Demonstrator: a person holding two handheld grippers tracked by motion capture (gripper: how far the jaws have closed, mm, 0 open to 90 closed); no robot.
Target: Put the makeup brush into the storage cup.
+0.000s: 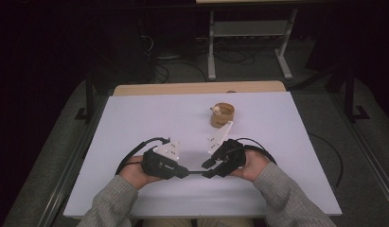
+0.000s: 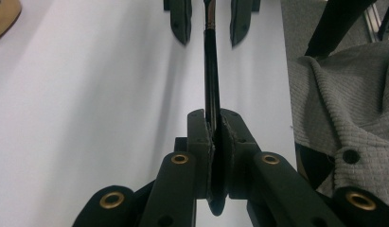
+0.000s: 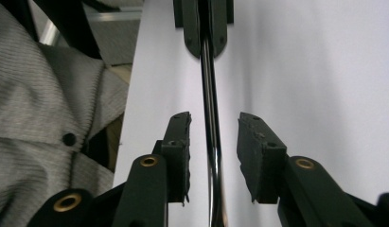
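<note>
A thin dark shiny rod point(image 1: 196, 172) spans the short gap between the two grippers, low over the white table point(image 1: 149, 118). My left gripper point(image 2: 213, 124) is shut on one end of the rod point(image 2: 210, 71), and it appears in the high view as the left gripper point(image 1: 183, 172). My right gripper point(image 3: 214, 139) is open, its jaws standing on either side of the rod point(image 3: 207, 90) without touching it. In the high view this right gripper point(image 1: 207, 169) faces the left one tip to tip. The rod's far end lies between the right gripper's jaws point(image 2: 211, 21).
A small round wooden cup point(image 1: 222, 115) with a small pale object inside stands beyond the right gripper, mid-table. Grey knit sleeves point(image 1: 282, 194) come in from the near edge. A wooden strip point(image 1: 197, 88) borders the table's far side.
</note>
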